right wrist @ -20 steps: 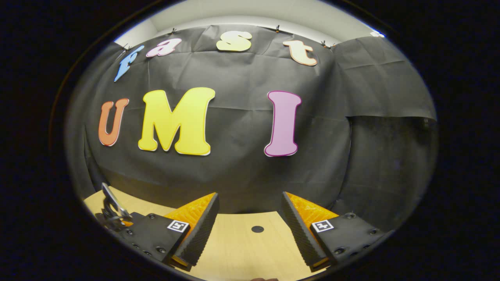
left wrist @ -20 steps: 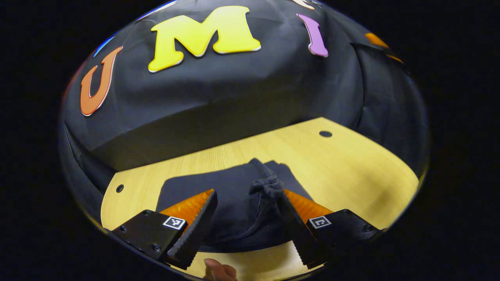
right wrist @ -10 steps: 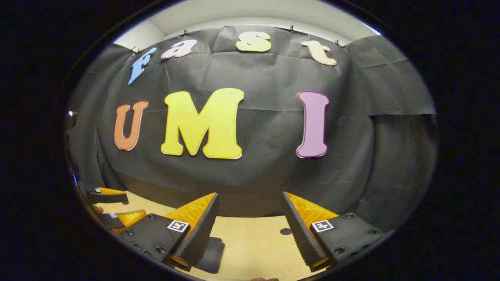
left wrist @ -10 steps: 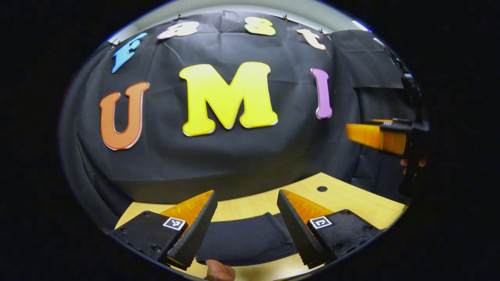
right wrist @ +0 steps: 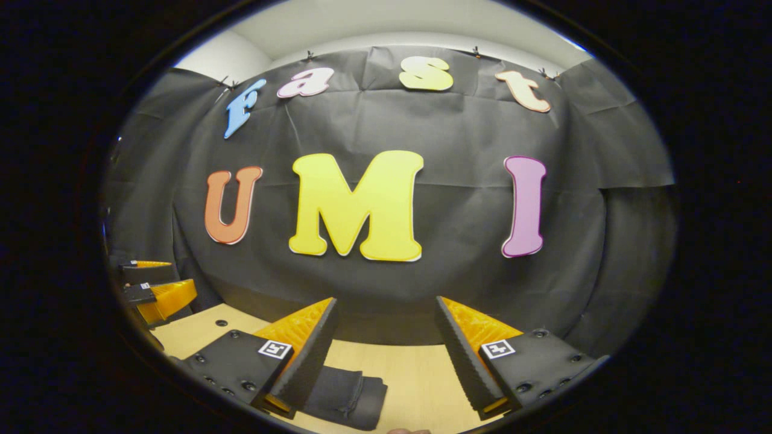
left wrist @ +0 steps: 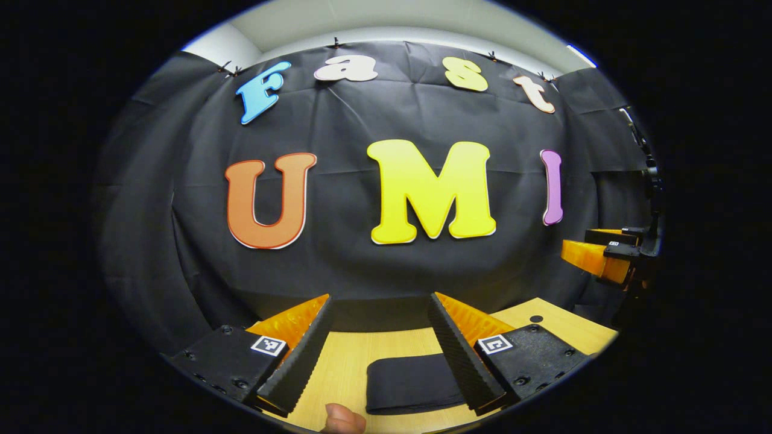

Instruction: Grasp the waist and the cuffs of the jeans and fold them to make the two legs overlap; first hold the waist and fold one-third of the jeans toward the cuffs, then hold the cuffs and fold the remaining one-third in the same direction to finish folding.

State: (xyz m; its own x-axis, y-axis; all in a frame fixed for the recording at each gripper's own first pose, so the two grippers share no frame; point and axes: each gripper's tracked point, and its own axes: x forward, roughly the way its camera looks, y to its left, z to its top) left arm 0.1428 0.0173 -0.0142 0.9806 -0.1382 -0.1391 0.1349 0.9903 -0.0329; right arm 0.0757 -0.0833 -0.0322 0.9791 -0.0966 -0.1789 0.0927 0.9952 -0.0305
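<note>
The dark jeans [left wrist: 413,381] lie folded into a compact flat bundle on the wooden table [left wrist: 350,367], low in the left gripper view. My left gripper [left wrist: 377,349] hangs above and in front of the bundle, open, with nothing between its fingers. In the right gripper view the folded jeans [right wrist: 350,395] sit low, partly hidden behind the left-hand finger. My right gripper [right wrist: 386,352] is open and empty, held above the table. The left gripper [right wrist: 154,289] appears at the left edge of the right gripper view, and the right gripper [left wrist: 603,256] at the right edge of the left gripper view.
The light wooden table [right wrist: 416,374] has small round holes [left wrist: 535,318] in its top. The booth's black cloth wall [right wrist: 374,289] rises right behind the table. A fingertip [left wrist: 341,418] shows at the bottom edge of the left gripper view.
My left gripper has lifted up and back from the jeans, which now lie as a small folded bundle below it. The right gripper has drifted right, bringing the bundle into its view.
</note>
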